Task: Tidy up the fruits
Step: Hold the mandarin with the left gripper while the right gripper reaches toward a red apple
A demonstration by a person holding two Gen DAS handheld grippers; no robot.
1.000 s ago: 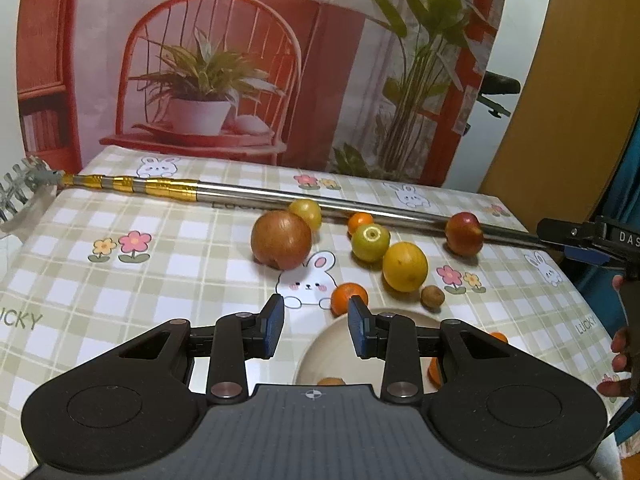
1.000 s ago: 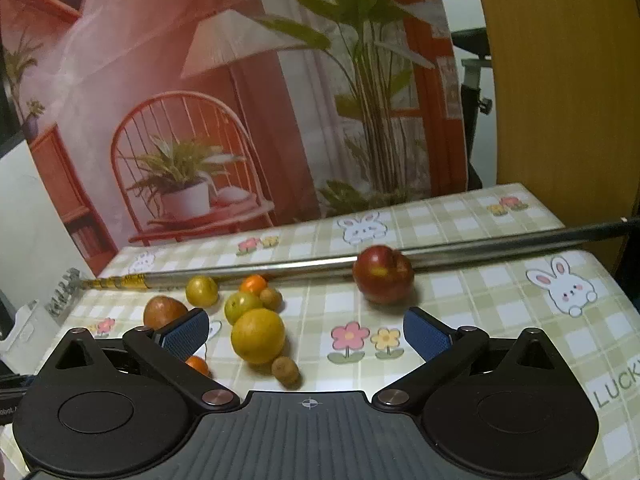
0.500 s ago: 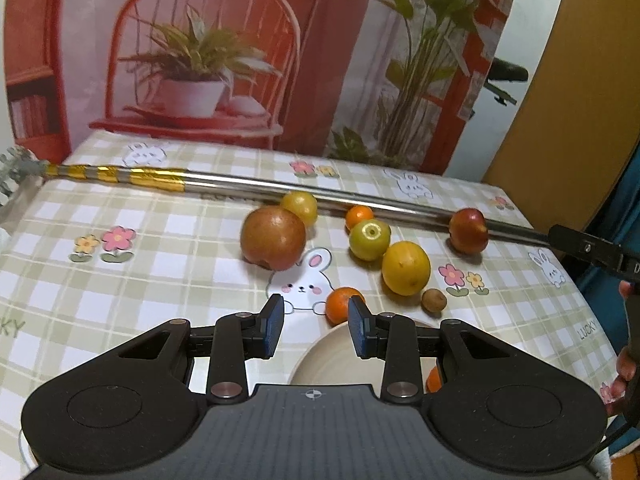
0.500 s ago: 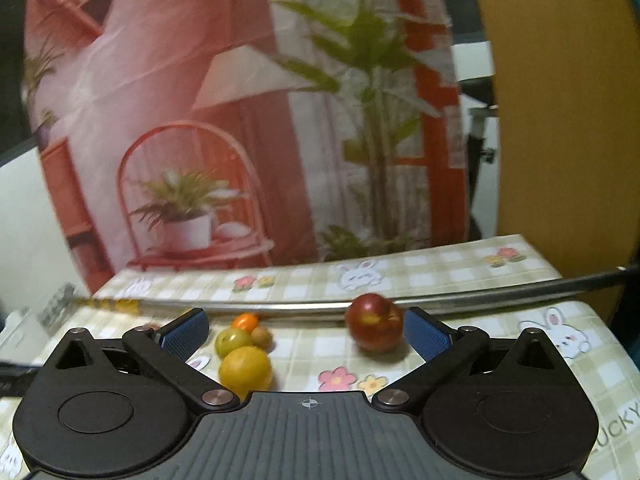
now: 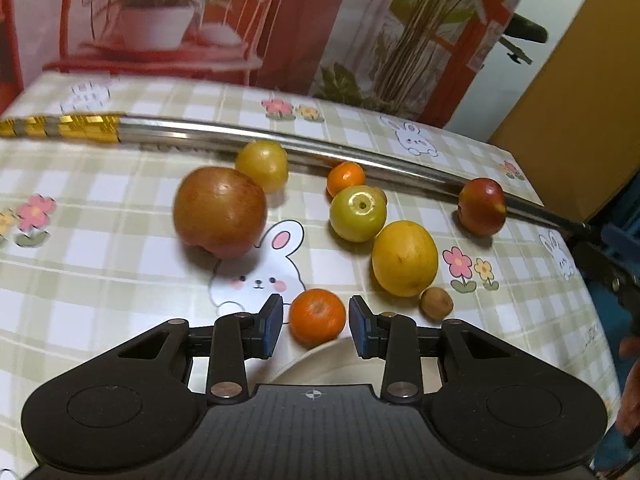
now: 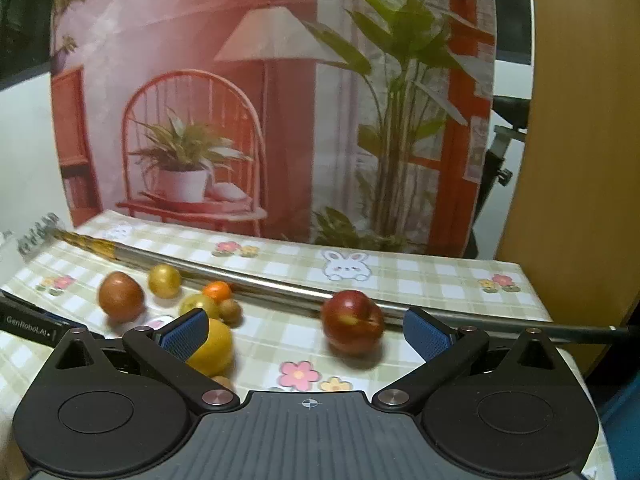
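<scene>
In the left wrist view my left gripper (image 5: 316,328) is open, its blue pads on either side of a small orange (image 5: 317,317) with a thin gap on each side. That orange rests on the tablecloth against the rim of a cream plate (image 5: 320,366). Beyond lie a large red-brown apple (image 5: 220,212), a yellow plum (image 5: 262,165), a green fruit (image 5: 358,213), a big yellow citrus (image 5: 404,258) and a red apple (image 5: 482,206). My right gripper (image 6: 306,334) stands wide open and holds nothing. The red apple (image 6: 352,326) sits on the table just beyond its fingers.
A long metal rod (image 5: 280,144) with a gold end lies across the table behind the fruit. A second small orange (image 5: 346,178) and a small brown fruit (image 5: 436,303) lie among the others. A hand (image 5: 632,400) shows at the right edge. A printed backdrop stands behind the table.
My left gripper has moved forward and down, so the small orange now sits between its pads. The right wrist view has rolled and tipped; the right gripper stays wide open.
</scene>
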